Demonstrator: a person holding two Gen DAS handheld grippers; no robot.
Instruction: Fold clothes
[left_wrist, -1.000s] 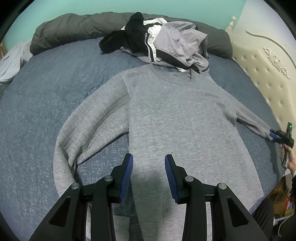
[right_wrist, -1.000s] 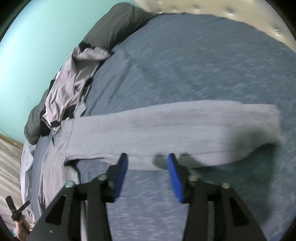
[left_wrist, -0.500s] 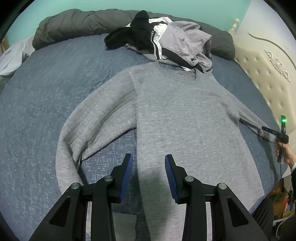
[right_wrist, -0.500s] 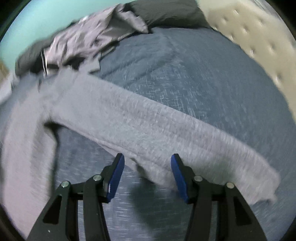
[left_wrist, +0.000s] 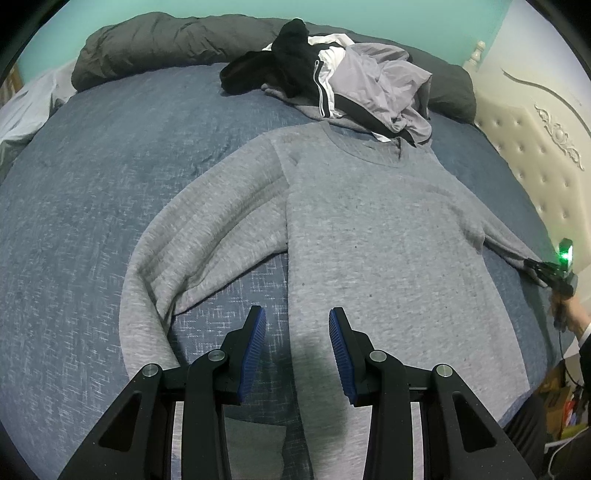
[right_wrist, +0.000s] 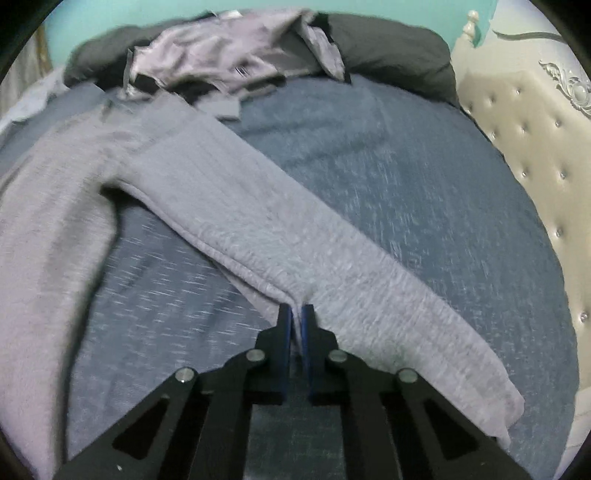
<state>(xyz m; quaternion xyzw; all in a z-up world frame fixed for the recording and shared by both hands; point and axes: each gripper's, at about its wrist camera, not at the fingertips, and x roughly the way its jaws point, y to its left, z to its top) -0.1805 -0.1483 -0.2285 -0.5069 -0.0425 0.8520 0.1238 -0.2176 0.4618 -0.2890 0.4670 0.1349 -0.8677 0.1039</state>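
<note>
The sweater (left_wrist: 369, 236) lies flat on the bed (left_wrist: 92, 184), not folded; right gripper (right_wrist: 295, 314) pinches 1 sleeve (right_wrist: 280, 236), left gripper (left_wrist: 297, 328) is released.

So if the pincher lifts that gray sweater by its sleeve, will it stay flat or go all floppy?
Probably floppy: the gray sweater is soft knit, and its sleeve already puckers where the right gripper pinches it. The body would likely drag along behind, since it lies spread over the bed. It likely won't slip, because the cloth looks fuzzy.
</note>
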